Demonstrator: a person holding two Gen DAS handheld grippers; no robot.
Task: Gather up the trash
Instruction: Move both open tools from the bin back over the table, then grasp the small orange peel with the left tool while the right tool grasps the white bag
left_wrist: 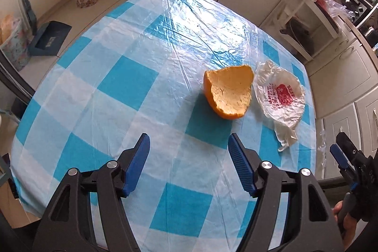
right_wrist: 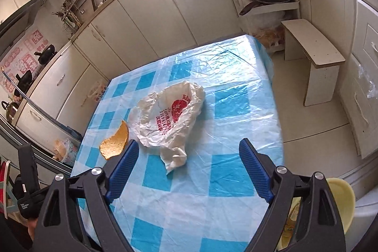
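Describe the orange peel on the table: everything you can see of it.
The orange peel is one large cupped piece, with orange rind outside, pale pithy lining facing up and ragged torn edges. It lies tilted on the blue-checked tablecloth, close beside the crumpled white plastic bag; whether they touch is unclear. Neither gripper touches it.

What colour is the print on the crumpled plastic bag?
Red on white plastic bag; clearest in the right wrist view.

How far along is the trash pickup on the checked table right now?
Nothing looks collected yet. The orange peel and the crumpled plastic bag both lie on the table. In hand: nothing; the left claw and the right claw are open and empty, short of them. Left: pick up both.
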